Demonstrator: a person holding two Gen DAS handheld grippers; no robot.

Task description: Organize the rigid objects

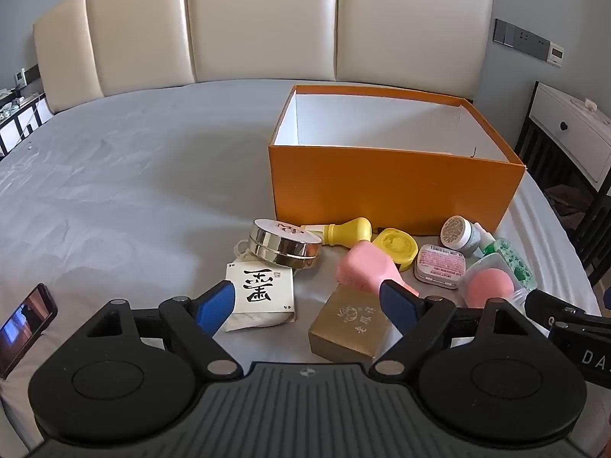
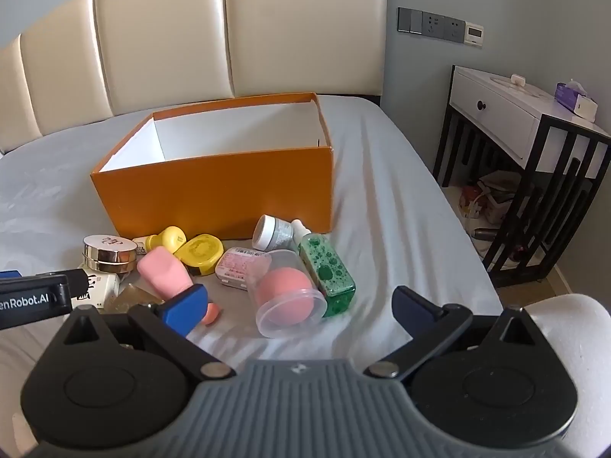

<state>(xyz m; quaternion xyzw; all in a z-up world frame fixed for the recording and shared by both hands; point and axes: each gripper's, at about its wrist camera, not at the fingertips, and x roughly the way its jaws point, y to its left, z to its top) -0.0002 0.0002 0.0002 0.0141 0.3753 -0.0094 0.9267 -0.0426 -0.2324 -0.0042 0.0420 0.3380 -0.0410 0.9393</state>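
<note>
An open orange box (image 1: 393, 187) (image 2: 214, 194) with a white inside stands on the bed, and I see nothing in it. In front of it lie a gold round compact (image 1: 284, 244), a white calligraphy box (image 1: 263, 290), a gold box (image 1: 353, 324), a pink tube (image 1: 368, 267) (image 2: 166, 273), a yellow bottle (image 1: 347, 231), a yellow round case (image 1: 395, 246), a pink tin (image 1: 439, 265), a small jar (image 2: 273, 233), a green bottle (image 2: 326, 271) and a pink sponge in a clear cup (image 2: 286, 294). My left gripper (image 1: 307, 305) is open above the gold box. My right gripper (image 2: 301, 305) is open around the cup.
A phone (image 1: 23, 324) lies at the left on the grey bed sheet (image 1: 133, 175). A padded headboard (image 1: 267, 23) stands behind the box. A white and black nightstand (image 2: 534, 168) is beside the bed on the right.
</note>
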